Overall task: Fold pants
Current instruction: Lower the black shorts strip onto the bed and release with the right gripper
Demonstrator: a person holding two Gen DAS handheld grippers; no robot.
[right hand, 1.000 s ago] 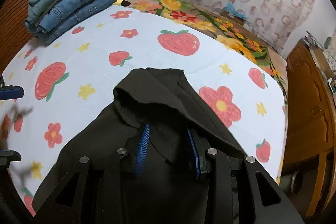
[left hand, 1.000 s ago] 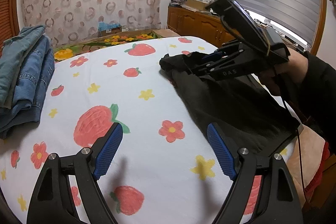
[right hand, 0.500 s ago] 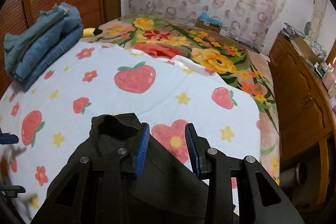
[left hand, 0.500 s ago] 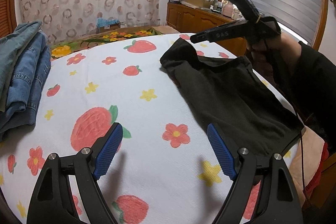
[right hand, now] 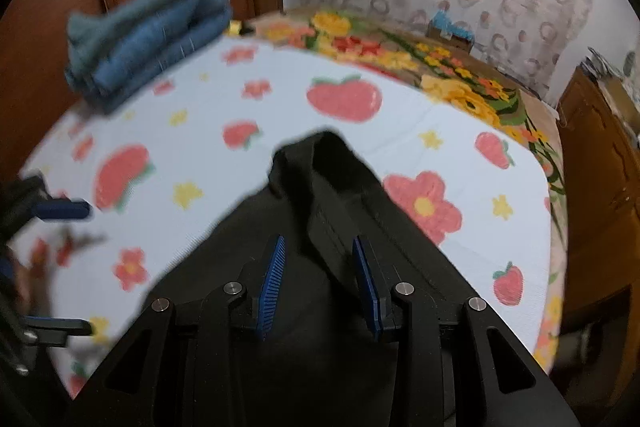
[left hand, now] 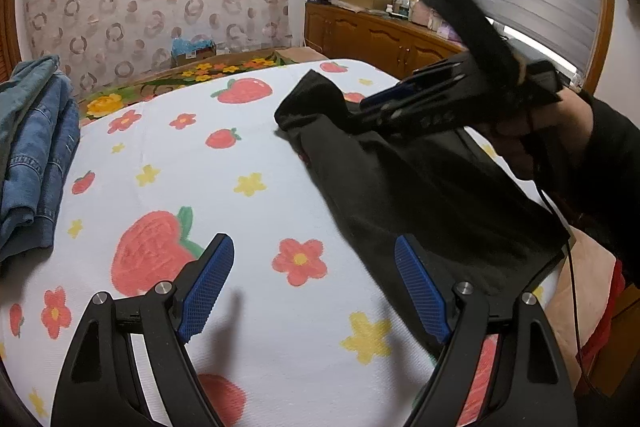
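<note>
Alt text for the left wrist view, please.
Black pants lie on a strawberry-print bedspread, the right gripper at their far end. The open left gripper hovers nearer, empty; folded jeans sit left.

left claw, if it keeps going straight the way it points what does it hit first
Probably the bare strawberry sheet: the open left claw points down at it with nothing between. The black pants lie just off its right finger, though depth is unclear.
</note>
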